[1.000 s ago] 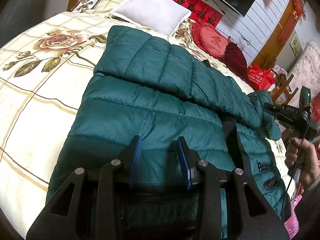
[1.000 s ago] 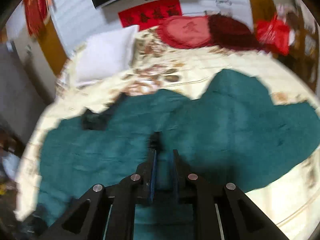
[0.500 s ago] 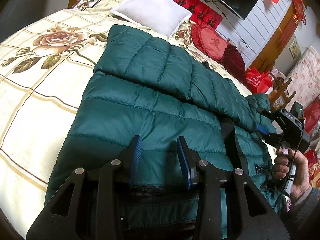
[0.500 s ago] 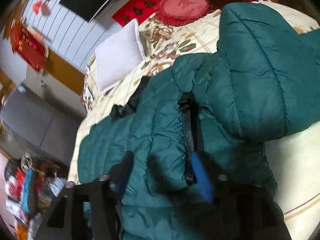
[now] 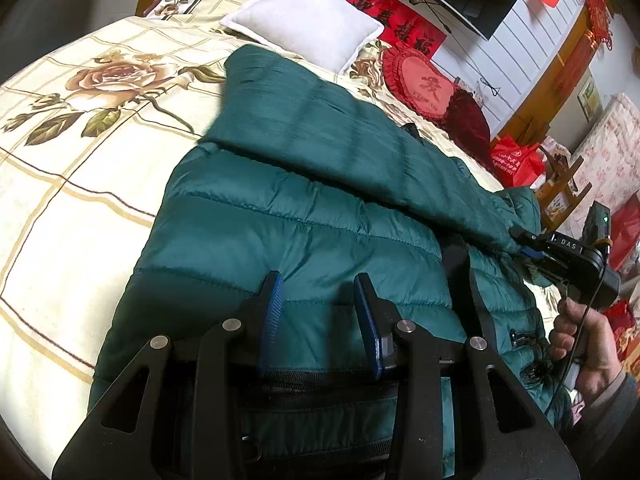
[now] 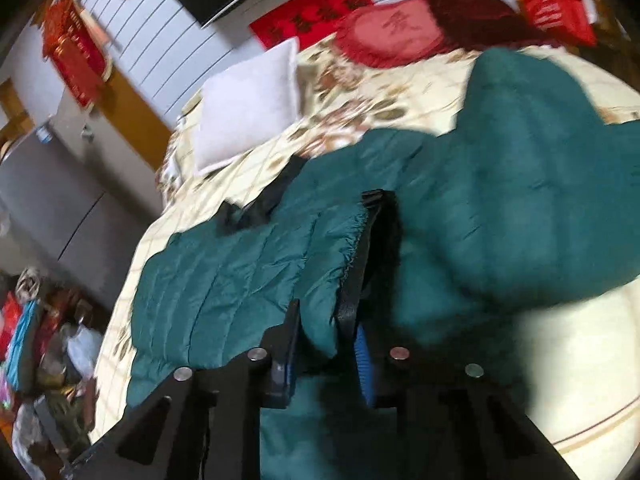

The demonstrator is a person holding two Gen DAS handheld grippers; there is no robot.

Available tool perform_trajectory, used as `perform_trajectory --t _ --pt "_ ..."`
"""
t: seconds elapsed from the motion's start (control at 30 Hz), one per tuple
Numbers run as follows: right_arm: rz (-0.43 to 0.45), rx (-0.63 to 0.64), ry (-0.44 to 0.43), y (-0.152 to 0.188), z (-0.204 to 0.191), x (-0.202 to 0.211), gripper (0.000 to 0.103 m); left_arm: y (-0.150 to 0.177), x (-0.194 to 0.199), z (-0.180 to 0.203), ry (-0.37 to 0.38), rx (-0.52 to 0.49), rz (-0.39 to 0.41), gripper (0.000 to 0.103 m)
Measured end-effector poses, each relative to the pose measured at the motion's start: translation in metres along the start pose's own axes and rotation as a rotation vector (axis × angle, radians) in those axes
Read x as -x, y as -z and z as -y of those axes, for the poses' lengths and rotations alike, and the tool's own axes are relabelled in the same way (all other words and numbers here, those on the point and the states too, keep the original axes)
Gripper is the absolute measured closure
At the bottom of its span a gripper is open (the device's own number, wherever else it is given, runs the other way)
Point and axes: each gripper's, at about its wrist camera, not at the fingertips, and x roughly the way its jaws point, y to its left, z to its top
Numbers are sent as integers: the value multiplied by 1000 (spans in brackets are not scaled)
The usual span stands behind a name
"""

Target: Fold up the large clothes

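The bed [image 5: 72,184] carries the green down jacket [image 5: 280,248], which lies spread across the flowered cover from 6 toward 12 o'clock. Half a second ago your right tongs [image 6: 326,344] stood wide over the front edge; now they have pinched the sleeve cuff [image 6: 332,280] beside the black zipper band [image 6: 360,264], and the sleeve blurs as it lifts. That suggests the sleeve fold is under way. Your left tongs [image 5: 316,312] stay moderately open at 6 o'clock over the hem, holding nothing. The white pillow [image 5: 304,28] sits at 12 o'clock.
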Motion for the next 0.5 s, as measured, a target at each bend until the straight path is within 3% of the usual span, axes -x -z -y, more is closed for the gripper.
perform_trajectory --t 0.2,0.27,0.37,0.4,0.47,0.5 --pt "-85 56 159 -5 18 -6 83 0 -2 0 -10 -3 -7 68" --pt "-150 -2 107 1 30 -14 82 -4 -1 0 -10 2 -24 68" --pt "-125 -82 26 1 35 -2 74 -26 7 -2 -41 27 -17 68" --pt "-110 -111 -6 -1 36 5 71 -35 9 -1 -46 25 -2 68" --pt "-61 -128 -22 -5 36 23 51 -63 13 1 -82 -17 46 67" --pt "-31 -131 -11 -7 34 30 36 -75 12 2 -113 -35 64 67"
